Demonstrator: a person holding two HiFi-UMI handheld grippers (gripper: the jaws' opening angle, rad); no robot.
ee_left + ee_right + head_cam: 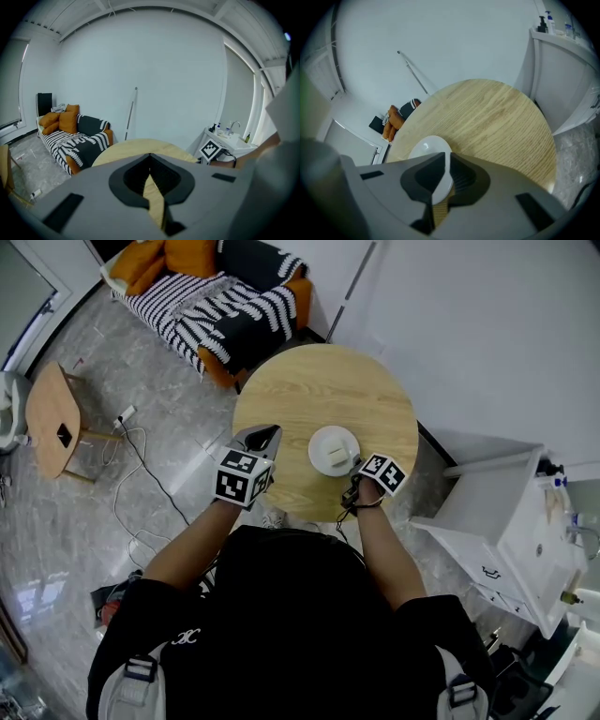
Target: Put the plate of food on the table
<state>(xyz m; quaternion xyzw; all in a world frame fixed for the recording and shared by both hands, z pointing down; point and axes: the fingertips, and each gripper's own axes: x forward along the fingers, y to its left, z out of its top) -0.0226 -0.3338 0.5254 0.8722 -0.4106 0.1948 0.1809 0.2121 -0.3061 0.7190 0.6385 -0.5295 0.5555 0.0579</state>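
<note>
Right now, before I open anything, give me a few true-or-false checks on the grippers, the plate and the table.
1. The right gripper has its jaws closed on the rim of the white plate. True.
2. The left gripper grips the plate too. False: its jaws are together on nothing, off to the plate's left.
3. The table is round, with a wood top. True.
4. The plate is bare. False: a pale piece of food lies on it.
</note>
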